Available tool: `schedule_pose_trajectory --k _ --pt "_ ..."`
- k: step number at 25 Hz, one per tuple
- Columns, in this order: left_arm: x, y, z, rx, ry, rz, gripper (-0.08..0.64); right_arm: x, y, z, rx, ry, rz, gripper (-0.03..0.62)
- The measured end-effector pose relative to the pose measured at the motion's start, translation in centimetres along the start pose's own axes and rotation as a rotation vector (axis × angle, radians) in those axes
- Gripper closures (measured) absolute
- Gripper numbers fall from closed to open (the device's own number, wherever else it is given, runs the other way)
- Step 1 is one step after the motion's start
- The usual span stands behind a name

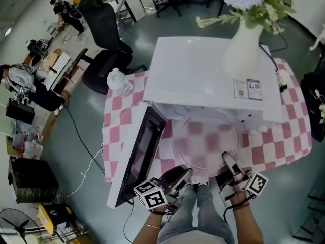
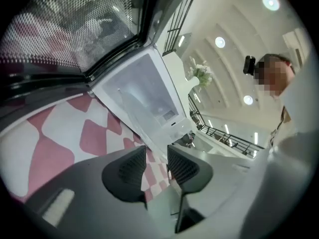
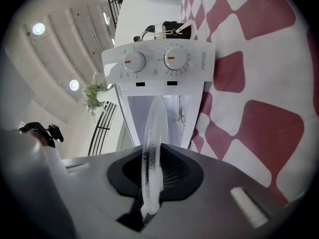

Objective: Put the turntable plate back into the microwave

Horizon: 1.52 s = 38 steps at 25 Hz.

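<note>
Where the microwave (image 1: 203, 75) sits, checked tablecloth (image 1: 119, 118) overhangs floor (image 1: 147, 29).

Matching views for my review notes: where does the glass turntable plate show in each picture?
Head view: glass turntable plate at centre, before the microwave, near rim in the right gripper.
Left gripper view: not made out.
Right gripper view: the plate edge-on between the jaws, lower centre.
Shared landmark: the microwave, in all three.
</note>
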<state>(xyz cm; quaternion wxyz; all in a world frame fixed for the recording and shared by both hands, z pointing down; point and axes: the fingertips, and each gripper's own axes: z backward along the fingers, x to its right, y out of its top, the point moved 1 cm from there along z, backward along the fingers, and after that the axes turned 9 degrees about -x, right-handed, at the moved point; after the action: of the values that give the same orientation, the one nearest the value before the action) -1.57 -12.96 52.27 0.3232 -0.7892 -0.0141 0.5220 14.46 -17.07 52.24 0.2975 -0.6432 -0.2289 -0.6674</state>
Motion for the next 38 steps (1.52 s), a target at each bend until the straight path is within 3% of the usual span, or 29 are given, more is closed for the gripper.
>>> schedule_pose_trajectory --k 7,11,20,28,38 --pt "0.0 0.6 1.2 -0.011 0.22 -0.208 0.412 0.1 0.1 -1.1 0.002 0.009 -0.003 0.552" --pt "-0.4 0.7 1.9 -0.032 0.392 -0.349 0.411 0.1 0.2 -1.7 -0.001 -0.006 0.032 0.552" --pt "-1.1 1.3 2.7 0.008 0.596 -0.429 0.442 0.6 1.1 -3.1 0.052 -0.003 0.038 0.552" --pt "-1.6 1.6 3.4 0.033 0.692 -0.461 0.559 0.9 1.3 -4.7 0.094 -0.02 0.045 0.552" --pt "-1.7 1.4 2.8 0.033 0.708 -0.477 0.56 1.2 1.5 -6.3 0.147 -0.024 0.039 0.552"
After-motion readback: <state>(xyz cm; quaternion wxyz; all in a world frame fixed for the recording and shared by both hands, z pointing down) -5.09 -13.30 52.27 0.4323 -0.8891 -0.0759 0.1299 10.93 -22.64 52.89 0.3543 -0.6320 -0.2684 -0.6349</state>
